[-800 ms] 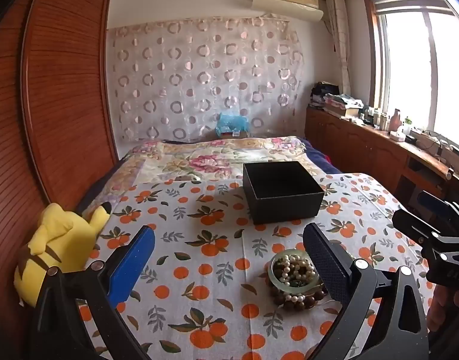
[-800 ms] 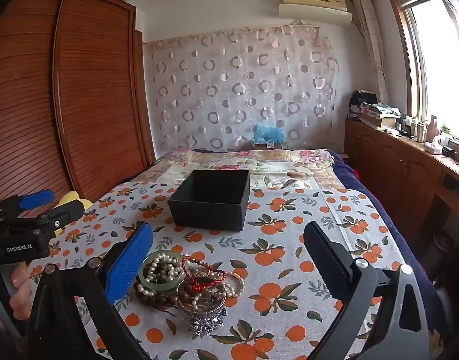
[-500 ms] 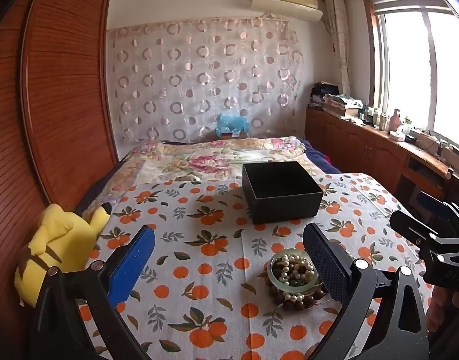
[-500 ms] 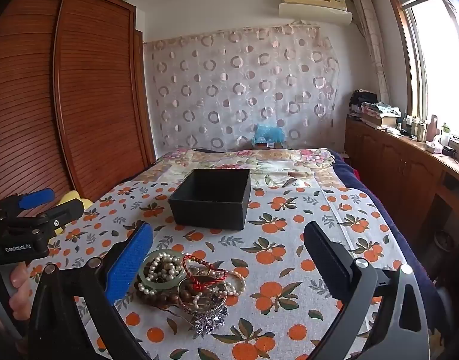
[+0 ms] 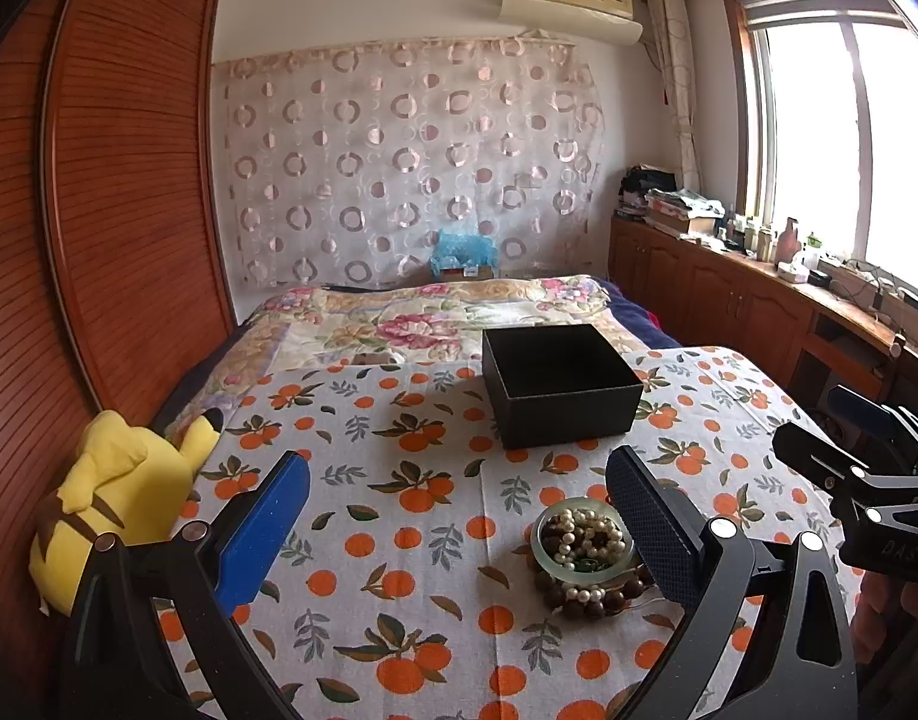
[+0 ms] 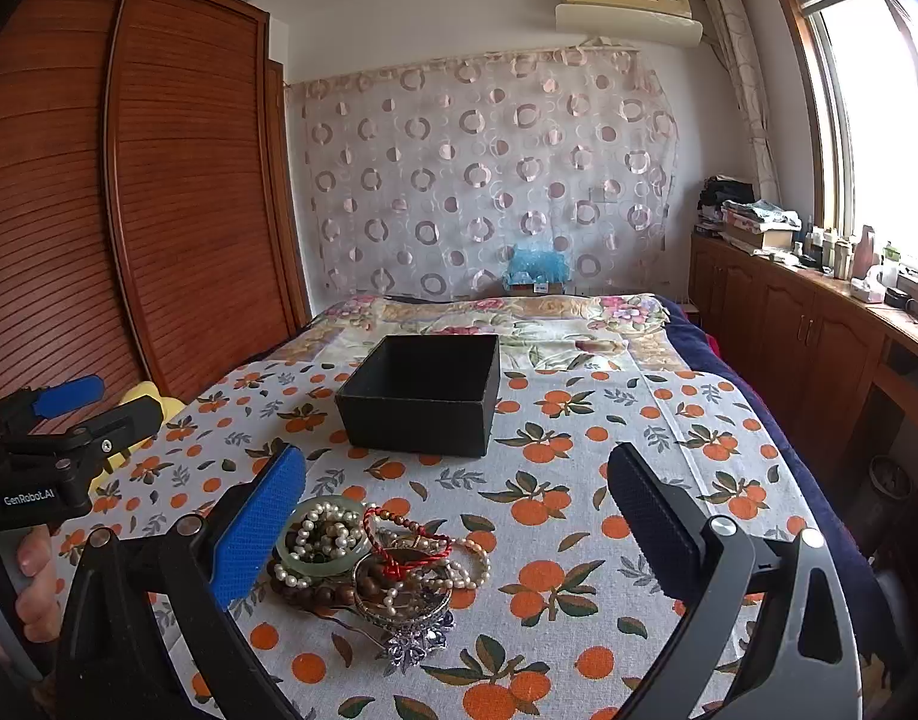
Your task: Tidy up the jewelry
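Observation:
A pile of jewelry (image 6: pixel 381 564) lies on the orange-print cloth: a pale green bangle (image 6: pixel 321 543) with pearls, brown beads, a red cord and a silver brooch. In the left wrist view the pile (image 5: pixel 585 558) sits by my right finger. An open black box (image 6: pixel 423 393) stands beyond it, also in the left wrist view (image 5: pixel 558 384). My left gripper (image 5: pixel 459 528) is open and empty, left of the pile. My right gripper (image 6: pixel 456 516) is open and empty, over the pile's far edge.
A yellow plush toy (image 5: pixel 111 492) lies at the bed's left edge by the wooden wardrobe (image 5: pixel 129 210). Wooden cabinets (image 6: pixel 819 348) under the window run along the right. A floral quilt (image 5: pixel 429 324) covers the far bed.
Both grippers have hardly moved; the views shifted very slightly. The jewelry and box lie as before.

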Demonstrator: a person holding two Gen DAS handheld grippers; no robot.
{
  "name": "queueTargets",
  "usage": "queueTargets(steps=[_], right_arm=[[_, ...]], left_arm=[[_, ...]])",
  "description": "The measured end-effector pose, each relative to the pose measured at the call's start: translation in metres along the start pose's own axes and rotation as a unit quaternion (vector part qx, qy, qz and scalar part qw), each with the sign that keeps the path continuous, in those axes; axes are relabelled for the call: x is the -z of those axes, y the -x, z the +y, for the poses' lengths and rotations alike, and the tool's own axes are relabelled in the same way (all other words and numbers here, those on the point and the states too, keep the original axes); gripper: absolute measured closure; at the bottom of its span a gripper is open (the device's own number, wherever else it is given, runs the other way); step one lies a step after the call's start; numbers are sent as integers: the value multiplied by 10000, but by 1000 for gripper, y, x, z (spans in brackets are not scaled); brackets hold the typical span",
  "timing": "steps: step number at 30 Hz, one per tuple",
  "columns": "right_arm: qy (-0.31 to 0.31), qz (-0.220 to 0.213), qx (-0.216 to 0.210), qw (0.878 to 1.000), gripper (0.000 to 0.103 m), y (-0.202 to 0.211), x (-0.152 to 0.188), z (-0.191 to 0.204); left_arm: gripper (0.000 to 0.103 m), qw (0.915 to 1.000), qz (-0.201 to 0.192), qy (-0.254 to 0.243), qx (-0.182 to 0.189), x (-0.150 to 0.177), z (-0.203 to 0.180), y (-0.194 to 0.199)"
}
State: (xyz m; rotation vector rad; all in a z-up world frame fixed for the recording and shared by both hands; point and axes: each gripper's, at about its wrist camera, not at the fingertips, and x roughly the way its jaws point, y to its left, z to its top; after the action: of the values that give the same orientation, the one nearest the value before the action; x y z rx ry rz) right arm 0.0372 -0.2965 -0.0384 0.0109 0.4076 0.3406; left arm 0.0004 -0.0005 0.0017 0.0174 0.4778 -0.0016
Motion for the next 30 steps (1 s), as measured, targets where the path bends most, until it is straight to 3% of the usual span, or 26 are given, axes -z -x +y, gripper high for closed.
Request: queueTargets(steps=[30], right_arm=[[-11,-71,-6,10000,2,8,-4,0]], left_arm=[[7,10000,-26,8,49,-6,-6,13]])
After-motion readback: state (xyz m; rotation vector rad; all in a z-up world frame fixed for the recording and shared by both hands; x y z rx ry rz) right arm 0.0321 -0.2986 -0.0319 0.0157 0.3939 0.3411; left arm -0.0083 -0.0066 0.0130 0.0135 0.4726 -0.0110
